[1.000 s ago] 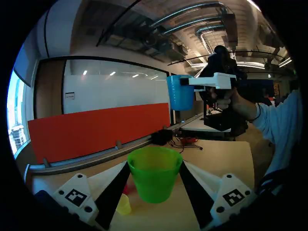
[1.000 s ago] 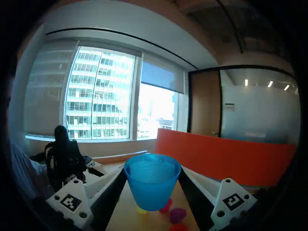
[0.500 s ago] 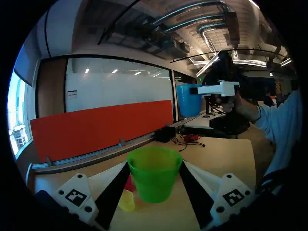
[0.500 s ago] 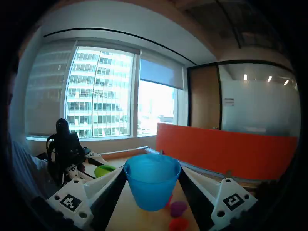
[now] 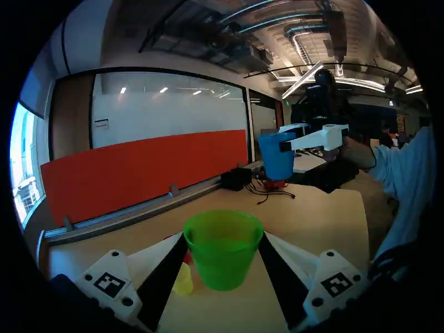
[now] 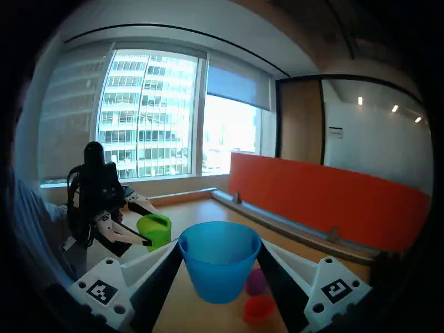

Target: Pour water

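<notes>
Left gripper (image 5: 222, 244) clamps the green cup (image 5: 223, 266), right gripper (image 6: 220, 250) the blue cup (image 6: 220, 277). Light, thin plastic, probably squashy: hold mid-wall, gently.

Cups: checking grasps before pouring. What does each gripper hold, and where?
Left gripper holds the green cup by its opposite sides, under the rim; right gripper, the blue cup likewise.

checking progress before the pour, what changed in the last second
The right gripper carried the blue cup downward, nearer the table, and the green cup has come into the right gripper view. Nothing was taken hold of or let go: both cups stay upright in their jaws, and the left gripper has barely moved.
</notes>
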Tool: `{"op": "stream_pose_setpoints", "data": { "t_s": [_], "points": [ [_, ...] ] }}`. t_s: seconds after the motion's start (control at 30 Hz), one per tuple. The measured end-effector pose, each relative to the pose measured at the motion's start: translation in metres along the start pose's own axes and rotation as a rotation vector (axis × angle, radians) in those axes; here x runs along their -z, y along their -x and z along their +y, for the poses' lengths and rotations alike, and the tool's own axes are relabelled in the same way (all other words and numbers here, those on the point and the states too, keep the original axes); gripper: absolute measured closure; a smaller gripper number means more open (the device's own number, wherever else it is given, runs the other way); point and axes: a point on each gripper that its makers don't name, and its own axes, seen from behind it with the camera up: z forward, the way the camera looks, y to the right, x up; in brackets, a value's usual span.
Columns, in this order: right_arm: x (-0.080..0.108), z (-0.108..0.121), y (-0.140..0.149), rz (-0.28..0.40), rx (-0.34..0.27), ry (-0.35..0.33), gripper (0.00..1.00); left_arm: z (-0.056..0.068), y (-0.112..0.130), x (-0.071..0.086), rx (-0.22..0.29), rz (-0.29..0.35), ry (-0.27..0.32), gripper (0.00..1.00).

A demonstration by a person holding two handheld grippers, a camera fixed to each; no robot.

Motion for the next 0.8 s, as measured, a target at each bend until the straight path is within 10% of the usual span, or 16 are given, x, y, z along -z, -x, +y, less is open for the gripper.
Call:
{"op": "stream_pose_setpoints", "data": {
  "t_s": [0.8],
  "points": [
    [-0.012, 0.002, 0.092, -0.17, 0.003, -0.017, 0.08, 0.008, 0.071, -0.021, 0.001, -0.196, 0.048, 0.14]
  ]
}}
